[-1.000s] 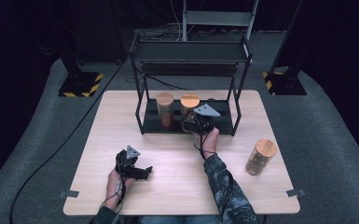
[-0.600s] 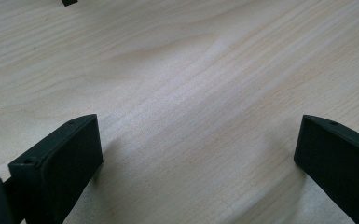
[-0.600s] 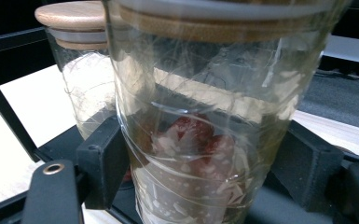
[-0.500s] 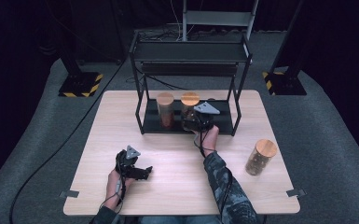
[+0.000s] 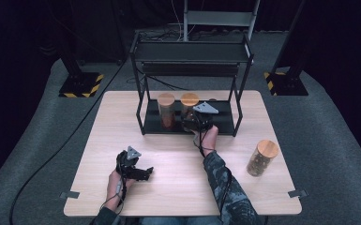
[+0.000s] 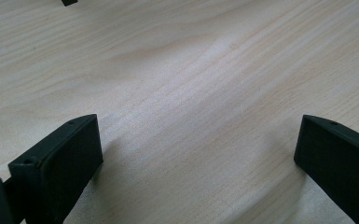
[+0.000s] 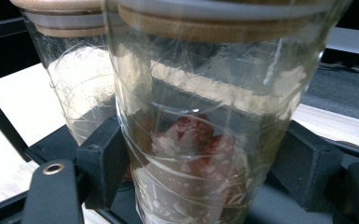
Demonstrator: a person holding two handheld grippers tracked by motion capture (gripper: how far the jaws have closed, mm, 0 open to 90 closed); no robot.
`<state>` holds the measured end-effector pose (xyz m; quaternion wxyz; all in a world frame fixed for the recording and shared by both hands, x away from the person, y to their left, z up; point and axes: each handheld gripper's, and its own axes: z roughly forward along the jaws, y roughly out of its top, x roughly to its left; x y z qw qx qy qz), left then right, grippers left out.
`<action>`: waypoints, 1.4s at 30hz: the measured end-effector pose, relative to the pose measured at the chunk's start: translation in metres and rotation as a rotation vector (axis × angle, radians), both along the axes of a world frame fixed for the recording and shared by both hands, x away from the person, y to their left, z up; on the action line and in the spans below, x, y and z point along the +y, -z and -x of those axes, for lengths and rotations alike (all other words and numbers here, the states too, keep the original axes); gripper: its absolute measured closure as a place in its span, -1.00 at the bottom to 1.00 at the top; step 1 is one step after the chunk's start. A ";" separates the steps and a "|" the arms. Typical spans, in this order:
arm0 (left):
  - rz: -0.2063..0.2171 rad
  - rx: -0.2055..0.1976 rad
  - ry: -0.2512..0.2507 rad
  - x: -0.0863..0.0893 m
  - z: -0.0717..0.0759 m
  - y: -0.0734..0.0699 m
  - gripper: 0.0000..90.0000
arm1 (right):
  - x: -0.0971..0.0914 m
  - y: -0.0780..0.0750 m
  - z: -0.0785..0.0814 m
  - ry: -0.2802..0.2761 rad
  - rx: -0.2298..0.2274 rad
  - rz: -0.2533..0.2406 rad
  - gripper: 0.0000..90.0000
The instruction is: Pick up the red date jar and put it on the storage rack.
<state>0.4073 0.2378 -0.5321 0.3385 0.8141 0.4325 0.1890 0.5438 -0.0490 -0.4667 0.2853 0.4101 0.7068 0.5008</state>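
Right claw is up at the middle of the high view, reaching into the bottom level of the black rack, and it's clamped on a jar: in the right gripper view the two black jaws press the glass on either side, wooden lid at the top of the frame, something red in the bottom. That jar sits on the rack's lower shelf just beside a second jar, to its left in the high view. A third jar stands well apart at the right of the tabletop. Left claw rests low at the lower left, jaws spread wide with nothing but bare wood between them. So I'd say we're at the placing step, or just possibly a pick-up; hard to call from here. If it's a placing, the next move wants the jaws eased apart and drawn straight back without nudging the neighbour or catching the rack's post.
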 end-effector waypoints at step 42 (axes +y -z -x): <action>0.001 0.000 -0.001 0.000 0.000 0.000 -1.00 | 0.014 0.016 -0.015 -0.007 0.030 0.007 -0.46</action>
